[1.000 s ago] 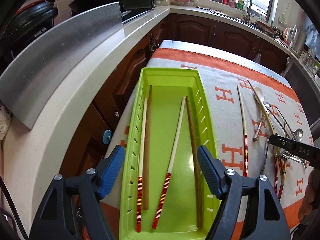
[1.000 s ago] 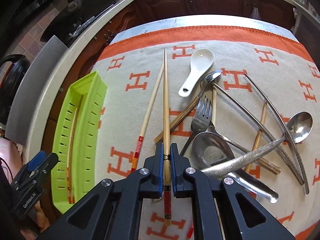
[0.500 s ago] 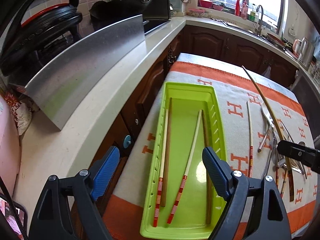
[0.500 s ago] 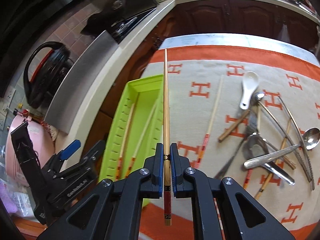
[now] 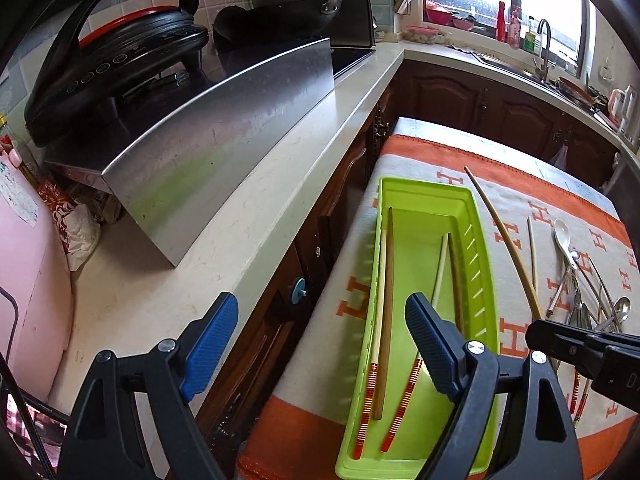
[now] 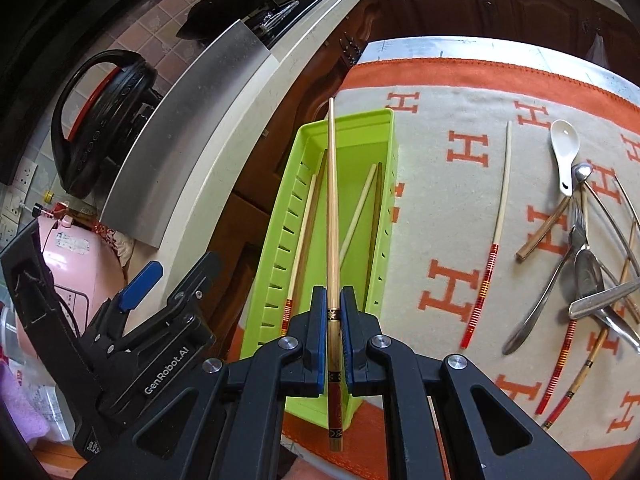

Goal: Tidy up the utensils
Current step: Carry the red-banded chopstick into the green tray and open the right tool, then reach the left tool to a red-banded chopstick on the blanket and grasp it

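My right gripper (image 6: 333,334) is shut on a bamboo chopstick (image 6: 332,208) with a dark red end, held lengthwise above the green tray (image 6: 386,118). The same chopstick (image 5: 504,240) shows in the left wrist view, just right of the tray (image 5: 424,186). The tray holds several chopsticks, two with red-striped ends (image 5: 366,412). My left gripper (image 5: 320,340) is open and empty, near the tray's near left end. On the cloth lie a striped chopstick (image 6: 490,264), a white spoon (image 6: 565,152) and a pile of metal cutlery (image 6: 588,280).
The table carries a beige and orange cloth (image 6: 452,200). Left of it runs a pale counter (image 5: 224,248) with a steel panel (image 5: 224,128) and a black cooker (image 5: 116,68). A pink appliance (image 6: 76,264) stands at the near left.
My right gripper has carried the bamboo chopstick left from the cloth until it hangs over the tray. My left gripper has drawn back and left from the tray, still open.
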A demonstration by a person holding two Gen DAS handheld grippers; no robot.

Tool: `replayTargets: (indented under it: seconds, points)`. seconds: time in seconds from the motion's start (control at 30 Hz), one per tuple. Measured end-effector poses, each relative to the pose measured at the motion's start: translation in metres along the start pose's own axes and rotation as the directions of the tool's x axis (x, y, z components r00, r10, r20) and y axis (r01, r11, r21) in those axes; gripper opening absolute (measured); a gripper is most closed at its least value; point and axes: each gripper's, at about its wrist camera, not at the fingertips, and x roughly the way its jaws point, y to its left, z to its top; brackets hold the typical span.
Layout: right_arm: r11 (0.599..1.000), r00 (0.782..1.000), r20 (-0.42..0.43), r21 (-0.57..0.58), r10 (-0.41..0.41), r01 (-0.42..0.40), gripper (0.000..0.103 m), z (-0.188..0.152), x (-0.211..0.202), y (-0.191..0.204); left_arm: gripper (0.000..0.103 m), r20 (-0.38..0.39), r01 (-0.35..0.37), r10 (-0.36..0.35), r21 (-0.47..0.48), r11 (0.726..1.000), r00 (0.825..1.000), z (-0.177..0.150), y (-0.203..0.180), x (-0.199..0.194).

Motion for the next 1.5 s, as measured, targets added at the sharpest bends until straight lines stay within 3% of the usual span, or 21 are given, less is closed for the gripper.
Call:
replayTargets:
  seconds: [0.13,0.27,0.77,0.9,1.13,1.37,1.5]
  points:
    - [1.0,1.0,-0.014,0.011,-0.009,0.009,0.009,0.003,0.008,-0.003,0.084,-0.012,0.0,0.0,0.001,1.0,1.0,-0.001,0.001,0.004]
    - [1.0,1.0,-0.013,0.015,-0.023,0.023,0.026,0.005,0.012,-0.007,0.084,-0.017,0.001,-0.001,0.002,1.0,1.0,-0.001,0.0,0.007]
    - [0.995,0.993,0.069,-0.025,-0.096,0.098,0.03,-0.016,-0.02,-0.027,0.084,-0.031,0.028,-0.026,0.041,0.999,0.999,-0.009,-0.019,0.004]
    - [0.984,0.974,0.142,-0.012,-0.175,0.179,0.035,-0.027,-0.039,-0.051,0.084,-0.041,0.052,-0.05,0.05,0.997,0.998,-0.012,-0.028,-0.001]
    - [0.97,0.946,0.223,0.104,-0.237,0.218,0.036,-0.042,-0.076,-0.115,0.084,-0.065,0.108,-0.103,0.077,0.991,0.993,-0.018,-0.053,-0.005]
    - [0.947,0.893,0.316,0.132,-0.321,0.294,0.038,-0.057,-0.111,-0.154,0.084,0.009,0.168,-0.17,0.12,0.978,0.985,-0.02,-0.091,-0.026]
    - [0.937,0.873,0.342,0.109,-0.349,0.332,0.049,-0.064,-0.124,-0.162,0.084,0.046,0.185,-0.196,0.175,0.967,0.98,-0.02,-0.119,-0.039]
